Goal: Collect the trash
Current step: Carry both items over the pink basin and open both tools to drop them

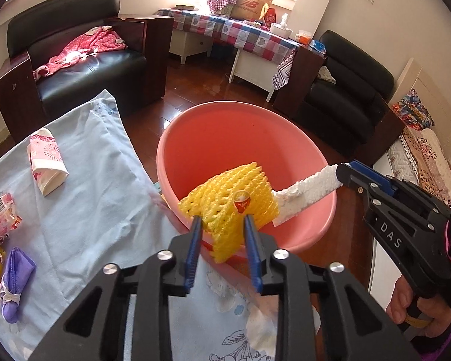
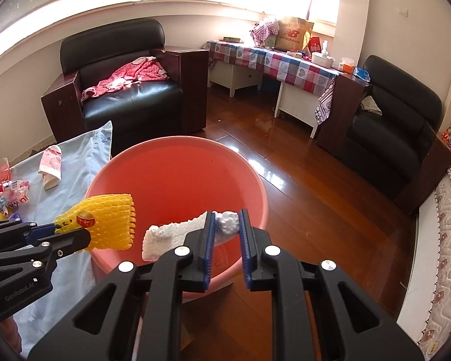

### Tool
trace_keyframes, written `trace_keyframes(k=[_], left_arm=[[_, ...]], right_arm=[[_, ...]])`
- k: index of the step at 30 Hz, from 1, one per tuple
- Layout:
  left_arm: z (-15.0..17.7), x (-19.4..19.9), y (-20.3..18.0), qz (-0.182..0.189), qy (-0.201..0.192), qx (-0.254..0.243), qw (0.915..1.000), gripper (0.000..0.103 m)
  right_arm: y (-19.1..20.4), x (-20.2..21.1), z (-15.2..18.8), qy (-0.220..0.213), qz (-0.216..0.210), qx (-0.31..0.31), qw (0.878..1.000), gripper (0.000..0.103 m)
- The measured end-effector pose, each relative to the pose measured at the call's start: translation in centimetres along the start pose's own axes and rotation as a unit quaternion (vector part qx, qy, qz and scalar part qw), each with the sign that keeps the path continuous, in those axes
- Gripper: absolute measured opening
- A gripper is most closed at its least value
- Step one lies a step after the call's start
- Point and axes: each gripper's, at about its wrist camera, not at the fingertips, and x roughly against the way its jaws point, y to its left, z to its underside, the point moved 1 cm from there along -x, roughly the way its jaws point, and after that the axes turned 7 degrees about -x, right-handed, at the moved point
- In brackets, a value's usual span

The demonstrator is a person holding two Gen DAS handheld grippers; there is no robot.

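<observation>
The yellow foam net (image 1: 231,201) hung over the near part of the pink basin (image 1: 309,228), pinched between the blue pads of the left gripper (image 1: 222,225), with its lower flap drooping past the basin's near rim. Beside it on the right, the white foam strip (image 2: 177,234) also reached out over the basin, clamped near one end by the right gripper (image 2: 227,225), whose jaws were pressed onto it. Nothing lay in the visible part of the basin's bottom, so the collecting looked barely begun.

The step in hand was, by my judgement, the drop. To do it well, both pieces needed to sit fully inside the rim before the jaws spread: the net's hanging flap sat close to the near edge and could catch there and slide out toward the cloth. Carrying the left gripper a little further over the middle would cure that. The strip was long and stiff and held by one end, so tipping its free end downward first would let it fall in rather than bridge the rim.

On the blue cloth (image 1: 84,186) to the left, more rubbish waited: a pink paper cup (image 1: 46,162) on its side, crumpled wrappers (image 1: 0,213) and a purple bundle (image 1: 13,288).
</observation>
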Motion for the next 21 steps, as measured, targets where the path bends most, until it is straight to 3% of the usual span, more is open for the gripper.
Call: trace_keyframes(k=[9, 12, 21], left_arm=[[-0.1, 1.2, 0.3, 0.001, -0.019, 0.001, 0.9998, 0.040], [0.1, 1.7, 0.4, 0.000, -0.025, 0.002, 0.9997, 0.040], [2.1, 3.6, 1.9, -0.017, -0.026, 0.019, 0.9994, 0.042]], right_arm=[[-0.2, -0.4, 0.2, 0.015, -0.015, -0.014, 1.000, 0.018], [-0.3, -0.2, 0.2, 0.011, -0.024, -0.019, 0.999, 0.029], [1.2, 1.3, 0.7, -0.002, -0.058, -0.015, 0.998, 0.029]])
